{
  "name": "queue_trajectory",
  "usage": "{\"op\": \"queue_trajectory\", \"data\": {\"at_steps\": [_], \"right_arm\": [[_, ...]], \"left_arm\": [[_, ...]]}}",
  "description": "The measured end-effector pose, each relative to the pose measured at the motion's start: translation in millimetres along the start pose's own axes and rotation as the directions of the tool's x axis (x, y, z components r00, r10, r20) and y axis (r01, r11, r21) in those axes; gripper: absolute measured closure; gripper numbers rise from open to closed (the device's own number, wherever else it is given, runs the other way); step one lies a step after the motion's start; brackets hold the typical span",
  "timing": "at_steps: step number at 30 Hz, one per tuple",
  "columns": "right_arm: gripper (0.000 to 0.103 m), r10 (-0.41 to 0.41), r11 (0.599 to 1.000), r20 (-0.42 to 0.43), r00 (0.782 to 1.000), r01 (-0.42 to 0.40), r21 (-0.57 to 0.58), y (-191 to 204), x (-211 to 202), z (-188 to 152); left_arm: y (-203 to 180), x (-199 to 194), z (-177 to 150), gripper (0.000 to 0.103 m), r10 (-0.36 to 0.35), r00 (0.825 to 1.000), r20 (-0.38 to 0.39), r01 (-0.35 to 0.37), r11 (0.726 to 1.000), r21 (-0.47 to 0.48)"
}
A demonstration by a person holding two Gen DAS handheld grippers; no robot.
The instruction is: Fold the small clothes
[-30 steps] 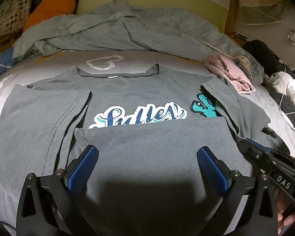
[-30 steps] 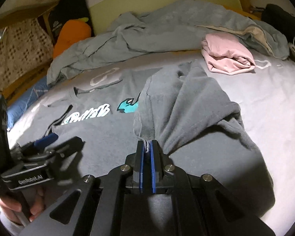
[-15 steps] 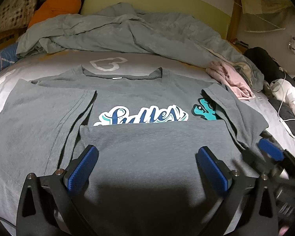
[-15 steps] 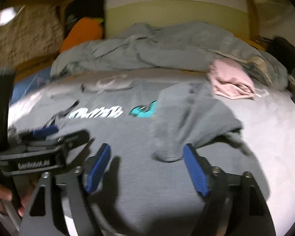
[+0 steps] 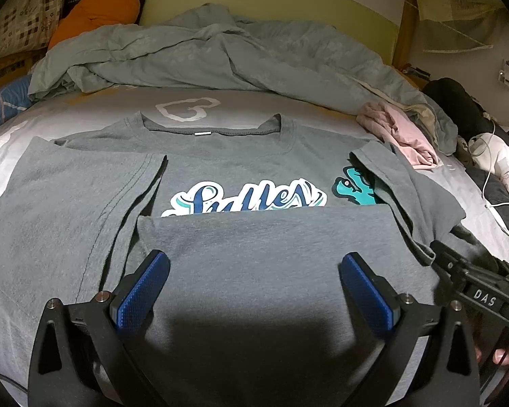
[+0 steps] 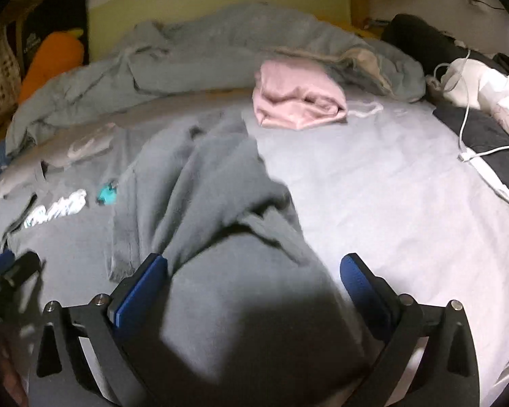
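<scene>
While both tongs hung wide apart, right gripper (image 6: 252,285) opening over the bunched sleeve (image 6: 200,196), left gripper (image 5: 251,285) over the gray shirt (image 5: 254,271), could have dragged folds loose.

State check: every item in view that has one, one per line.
T-shirt: flat on the bed, hem folded up over the print, both sleeves folded in.
Left gripper: open, nothing between the pads.
Right gripper: opening, pads off the cloth.
Pink garment: bunched.
Duvet: rumpled.
</scene>
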State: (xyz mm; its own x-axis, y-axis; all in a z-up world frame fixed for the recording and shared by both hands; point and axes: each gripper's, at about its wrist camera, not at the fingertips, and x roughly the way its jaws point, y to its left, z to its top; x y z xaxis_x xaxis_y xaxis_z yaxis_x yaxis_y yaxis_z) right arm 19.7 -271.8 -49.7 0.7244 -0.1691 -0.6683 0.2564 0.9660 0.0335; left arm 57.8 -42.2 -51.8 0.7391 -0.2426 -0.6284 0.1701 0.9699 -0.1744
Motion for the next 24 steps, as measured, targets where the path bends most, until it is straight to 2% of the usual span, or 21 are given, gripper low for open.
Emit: {"op": "queue_trajectory", "data": {"at_steps": [4, 6, 8, 10, 11, 12, 14, 15, 17, 18, 21, 22, 24], "right_arm": [[0.001, -0.012, 1.0, -0.006, 1.0, 0.012, -0.017, 2.5, 2.0, -1.8], [0.001, -0.006, 1.0, -0.011, 1.0, 0.006, -0.013, 1.8, 2.7, -1.6], [0.001, -0.006, 1.0, -0.011, 1.0, 0.006, -0.012, 2.3, 2.5, -2.2], [0.001, -0.007, 1.0, -0.01, 1.0, 0.006, -0.013, 1.6, 2.7, -2.0], [0.001, -0.005, 1.0, -0.011, 1.0, 0.005, -0.013, 1.6, 2.2, -1.2], [0.001, -0.006, 1.0, -0.012, 1.0, 0.005, -0.012, 2.6, 2.0, -1.3], [0.001, 0.004, 1.0, -0.018, 1.0, -0.004, -0.012, 2.6, -0.1, 1.2], [0.001, 0.013, 1.0, -0.015, 1.0, -0.013, -0.008, 1.8, -1.3, 3.3], [0.001, 0.04, 0.999, 0.012, 0.999, -0.04, 0.017, -4.1, -8.8, 6.6], [0.001, 0.049, 0.998, 0.041, 0.998, -0.051, 0.036, -8.9, -15.4, 8.9], [0.001, 0.051, 0.994, 0.114, 0.992, -0.062, 0.091, -24.2, -31.4, 18.4], [0.001, 0.061, 0.991, 0.132, 0.989, -0.076, 0.114, -31.3, -35.1, 22.5], [0.001, 0.072, 0.985, 0.152, 0.986, -0.094, 0.143, -43.3, -38.8, 28.8]], "left_arm": [[2.4, -10.5, -0.7, 0.003, 0.024, 0.999, 0.046, -0.023, 0.999, -0.023], [0.3, -26.3, 3.6, 0.004, -0.02, 0.993, 0.119, 0.023, 1.0, -0.018], [-7.5, -35.8, 17.8, 0.004, -0.064, 0.986, 0.153, 0.065, 0.998, -0.001], [-20.1, -30.3, 45.5, 0.004, -0.1, 0.99, 0.097, 0.1, 0.995, 0.005], [-25.5, -20.6, 60.3, 0.004, -0.123, 0.992, 0.042, 0.124, 0.992, -0.009], [-31.7, -4.1, 76.5, 0.005, -0.18, 0.983, -0.046, 0.179, 0.983, -0.037], [-36.4, 24.3, 97.7, 0.03, -0.295, 0.944, -0.145, 0.275, 0.951, -0.144], [-38.7, 41.6, 107.1, 0.033, -0.345, 0.92, -0.185, 0.306, 0.928, -0.21], [-44.6, 70.8, 120.4, 0.046, -0.397, 0.885, -0.243, 0.328, 0.902, -0.281], [-49.1, 85.6, 126.3, 0.046, -0.425, 0.866, -0.264, 0.346, 0.889, -0.3], [-62.9, 112.8, 131.6, 0.047, -0.479, 0.829, -0.29, 0.391, 0.865, -0.313], [-65.8, 118.4, 130.1, 0.046, -0.475, 0.833, -0.283, 0.391, 0.868, -0.305], [-68.2, 130.8, 122.2, 0.047, -0.418, 0.858, -0.299, 0.331, 0.894, -0.301]]}}
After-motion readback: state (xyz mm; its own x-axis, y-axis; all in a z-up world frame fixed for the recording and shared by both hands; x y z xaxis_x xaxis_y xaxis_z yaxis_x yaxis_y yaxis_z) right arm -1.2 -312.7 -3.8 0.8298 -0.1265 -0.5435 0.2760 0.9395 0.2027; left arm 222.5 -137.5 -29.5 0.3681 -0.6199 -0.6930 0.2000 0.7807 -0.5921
